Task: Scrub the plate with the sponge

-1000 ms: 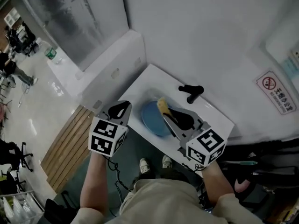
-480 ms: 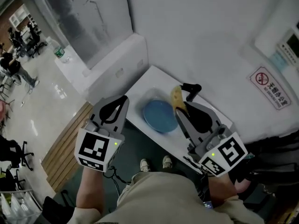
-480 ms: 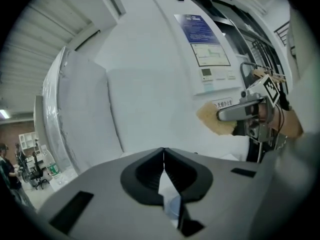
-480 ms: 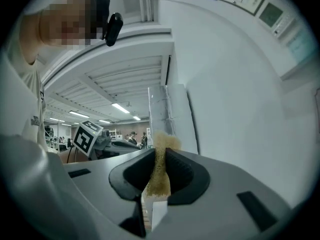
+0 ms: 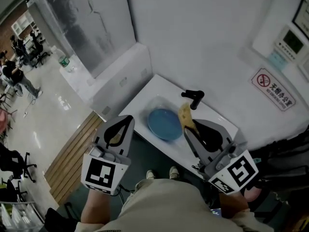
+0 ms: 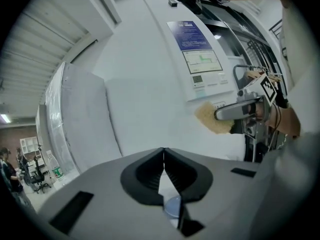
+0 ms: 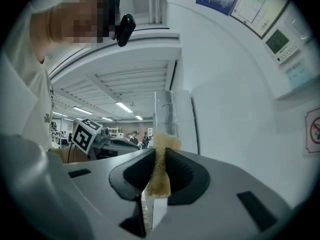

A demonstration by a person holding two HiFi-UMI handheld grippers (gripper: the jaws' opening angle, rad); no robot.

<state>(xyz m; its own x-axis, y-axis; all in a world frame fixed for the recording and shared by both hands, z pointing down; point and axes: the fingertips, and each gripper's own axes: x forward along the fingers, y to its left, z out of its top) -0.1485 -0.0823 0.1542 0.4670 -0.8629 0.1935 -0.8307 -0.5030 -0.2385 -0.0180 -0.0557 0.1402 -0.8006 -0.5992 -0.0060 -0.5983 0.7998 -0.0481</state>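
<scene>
My right gripper (image 5: 187,125) is clamped on a yellow sponge (image 5: 185,113), held in the air above the blue plate (image 5: 163,123) and not touching it. My left gripper (image 5: 128,119) has its jaws together, empty. The plate lies flat in the white sink (image 5: 145,93), towards its front edge, with the black tap (image 5: 193,98) behind. Scrubbing looks paused or over. White walls, a no-smoking sign (image 5: 273,87), open office beyond

We see a blue plate (image 5: 163,123) in a white sink (image 5: 145,92), with a black tap (image 5: 193,98) behind. The sponge (image 5: 185,113) is speckled yellow-tan. The left gripper (image 5: 127,119) and right gripper (image 5: 189,129) are grey with black-lined jaws; their cubes (image 5: 102,174) bear black-and-white square markers. The wall sign (image 5: 271,89) is red on white.
</scene>
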